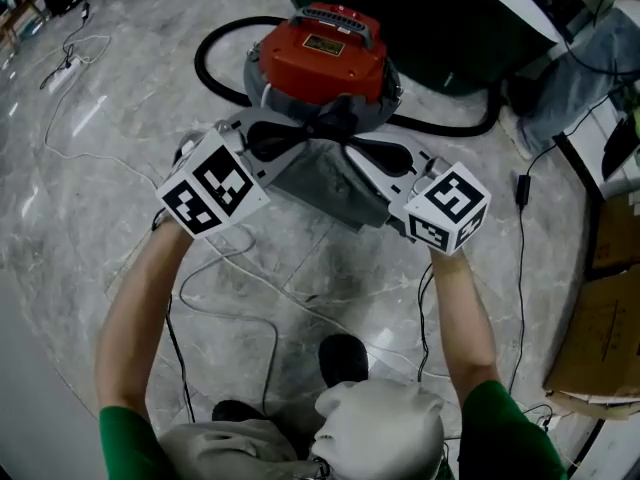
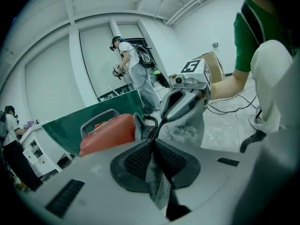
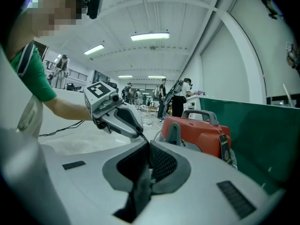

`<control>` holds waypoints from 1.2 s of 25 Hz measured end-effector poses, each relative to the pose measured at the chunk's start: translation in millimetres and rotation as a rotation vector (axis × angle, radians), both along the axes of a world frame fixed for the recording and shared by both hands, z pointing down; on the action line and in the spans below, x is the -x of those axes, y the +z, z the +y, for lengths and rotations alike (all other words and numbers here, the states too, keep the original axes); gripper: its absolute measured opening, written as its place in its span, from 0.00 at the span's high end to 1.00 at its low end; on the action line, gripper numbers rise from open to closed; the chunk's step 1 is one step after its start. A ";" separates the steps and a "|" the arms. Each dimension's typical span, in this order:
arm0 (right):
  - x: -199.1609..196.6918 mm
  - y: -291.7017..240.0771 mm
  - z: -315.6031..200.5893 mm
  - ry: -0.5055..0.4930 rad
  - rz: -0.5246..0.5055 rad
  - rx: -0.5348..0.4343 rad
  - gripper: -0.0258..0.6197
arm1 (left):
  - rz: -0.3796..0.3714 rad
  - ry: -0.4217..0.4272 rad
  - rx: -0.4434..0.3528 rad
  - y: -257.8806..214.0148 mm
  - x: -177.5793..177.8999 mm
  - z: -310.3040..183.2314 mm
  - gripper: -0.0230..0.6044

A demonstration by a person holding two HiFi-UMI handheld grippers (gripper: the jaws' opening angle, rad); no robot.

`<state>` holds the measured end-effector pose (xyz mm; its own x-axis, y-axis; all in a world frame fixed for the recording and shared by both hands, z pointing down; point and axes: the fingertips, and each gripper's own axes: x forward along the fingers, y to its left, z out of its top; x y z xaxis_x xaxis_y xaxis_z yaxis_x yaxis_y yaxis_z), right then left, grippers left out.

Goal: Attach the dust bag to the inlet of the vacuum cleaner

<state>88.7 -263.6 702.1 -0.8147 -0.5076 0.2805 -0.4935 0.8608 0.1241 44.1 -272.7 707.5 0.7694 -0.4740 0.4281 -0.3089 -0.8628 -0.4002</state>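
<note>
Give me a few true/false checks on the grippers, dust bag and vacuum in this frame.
1. The left gripper and the right gripper are both shut on the dust bag. True.
2. A black hose curves on the floor beside the vacuum cleaner. True.
3. The vacuum cleaner's top is blue. False: it is red.
4. The dust bag lies loose on the floor. False: both grippers hold it up in front of the vacuum cleaner.

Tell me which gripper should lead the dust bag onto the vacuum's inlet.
Left, narrowly, judging by the head view. Both are shut on the dust bag, but the left gripper reaches nearer the vacuum cleaner, while the right gripper holds farther back.
</note>
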 end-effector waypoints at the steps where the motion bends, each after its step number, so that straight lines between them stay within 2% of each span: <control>1: -0.5 0.7 0.2 0.001 0.000 -0.001 0.93 | 0.000 0.002 -0.002 1.0 -0.7 -0.4 0.91; 9: 0.2 -0.2 -5.5 0.001 0.008 -0.019 0.93 | 0.013 -0.020 0.005 8.2 -0.2 -12.4 0.91; 15: -2.6 1.8 -8.9 0.010 -0.014 -0.024 0.93 | -0.016 -0.005 -0.007 10.0 -4.1 -21.4 0.90; 21: -8.7 0.0 -21.1 0.010 -0.017 -0.011 0.93 | 0.020 -0.014 -0.010 9.4 -7.6 -26.5 0.90; 30: -21.9 0.6 -31.5 0.063 -0.008 -0.012 0.93 | 0.009 -0.009 -0.007 10.6 -21.5 -39.3 0.90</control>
<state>110.6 -295.0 702.6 -0.7831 -0.5612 0.2678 -0.5476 0.8265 0.1306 65.6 -312.0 718.1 0.7692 -0.4835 0.4177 -0.3201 -0.8574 -0.4030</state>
